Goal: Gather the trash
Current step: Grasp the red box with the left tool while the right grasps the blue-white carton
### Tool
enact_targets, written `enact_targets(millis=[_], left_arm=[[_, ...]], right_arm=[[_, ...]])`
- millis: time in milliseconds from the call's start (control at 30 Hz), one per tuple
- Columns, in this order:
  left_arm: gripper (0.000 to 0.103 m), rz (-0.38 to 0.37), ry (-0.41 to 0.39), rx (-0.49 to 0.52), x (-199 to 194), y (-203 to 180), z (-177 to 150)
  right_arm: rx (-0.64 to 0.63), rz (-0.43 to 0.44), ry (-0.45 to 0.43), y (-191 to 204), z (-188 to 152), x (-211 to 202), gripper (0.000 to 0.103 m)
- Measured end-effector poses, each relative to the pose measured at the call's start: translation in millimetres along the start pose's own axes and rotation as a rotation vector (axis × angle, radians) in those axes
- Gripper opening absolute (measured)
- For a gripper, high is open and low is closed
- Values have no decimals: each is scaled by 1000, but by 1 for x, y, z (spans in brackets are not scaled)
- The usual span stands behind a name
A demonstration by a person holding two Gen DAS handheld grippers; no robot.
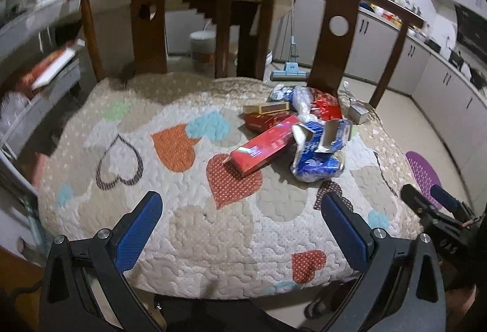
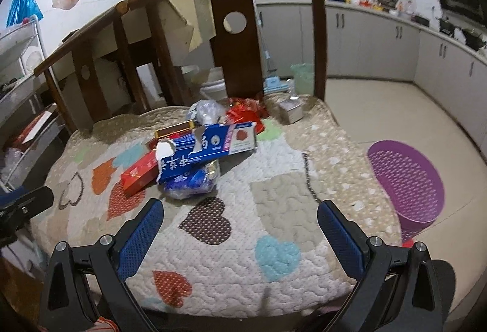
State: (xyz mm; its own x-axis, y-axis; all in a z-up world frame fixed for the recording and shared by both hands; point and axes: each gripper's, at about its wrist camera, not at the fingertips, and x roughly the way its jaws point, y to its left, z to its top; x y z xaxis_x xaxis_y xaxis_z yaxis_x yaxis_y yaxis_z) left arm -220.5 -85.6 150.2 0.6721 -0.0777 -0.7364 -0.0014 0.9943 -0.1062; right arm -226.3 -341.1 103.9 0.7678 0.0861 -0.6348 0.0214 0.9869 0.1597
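Left wrist view: the left gripper is held wide apart over the near edge of a quilted beige cushion with coloured heart patches; nothing is held between its blue-padded fingers. The trash is piled on the far right part of the cushion: a long red cardboard carton is laid diagonally, with a torn blue-and-white cardboard box just beside it on top of a crumpled blue plastic wrapper. Behind these, a flat gold-edged brown box, a red foil wrapper and a small silver box are seen near a dark wooden chair backrest with a round hole. The right gripper is seen at the right edge, well apart from the pile. A purple perforated plastic basket is partly visible behind it on the floor.

Right wrist view: the right gripper is likewise spread wide and empty over the cushion. The torn blue-and-white box is seen lying across the red carton and the blue wrapper. The silver box is set apart at the far edge. The purple basket stands on the floor just beside the cushion's right edge. Part of the left gripper is visible at the left margin; its opening cannot be told here.
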Motion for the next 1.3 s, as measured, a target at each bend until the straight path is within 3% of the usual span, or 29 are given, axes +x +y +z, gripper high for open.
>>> enact_targets(millis=[133,233,333,400,533,767,933,1033,1133,1167,1200,1267,1300], left_arm=[[103,-15,46,-25,25,19,5],[103,-36,74,7,52,24,13],[102,-76,110,57,83,22,23],[86,-113,134,86,100,18,30],[85,-145,140,177,130,5,48],[85,-174,219,276,186,-8,65],[85,-251,274,309,208,-20,62],[85,-246,315,335,216,-31,53],[81,-210,309,355,214,-40,45],[64,-204,304,350,211,-41,44],[56,-201,305,338,207,-41,44],[52,-233,298,300,200,-39,45],[50,-243,290,291,196,-38,46]], right_arm=[[27,46,53,-10,14,16,100],[100,143,130,-21,31,43,100],[264,263,223,-37,48,84,98],[409,327,279,-51,57,114,96],[622,417,366,-65,68,162,96],[664,375,455,-53,86,211,96],[625,339,474,-39,92,233,96],[604,321,499,-32,91,246,93],[582,320,517,-31,86,247,74],[577,323,519,-34,83,245,70],[580,336,513,-36,82,243,65],[580,356,498,-41,81,237,55],[575,366,489,-44,81,233,41]])
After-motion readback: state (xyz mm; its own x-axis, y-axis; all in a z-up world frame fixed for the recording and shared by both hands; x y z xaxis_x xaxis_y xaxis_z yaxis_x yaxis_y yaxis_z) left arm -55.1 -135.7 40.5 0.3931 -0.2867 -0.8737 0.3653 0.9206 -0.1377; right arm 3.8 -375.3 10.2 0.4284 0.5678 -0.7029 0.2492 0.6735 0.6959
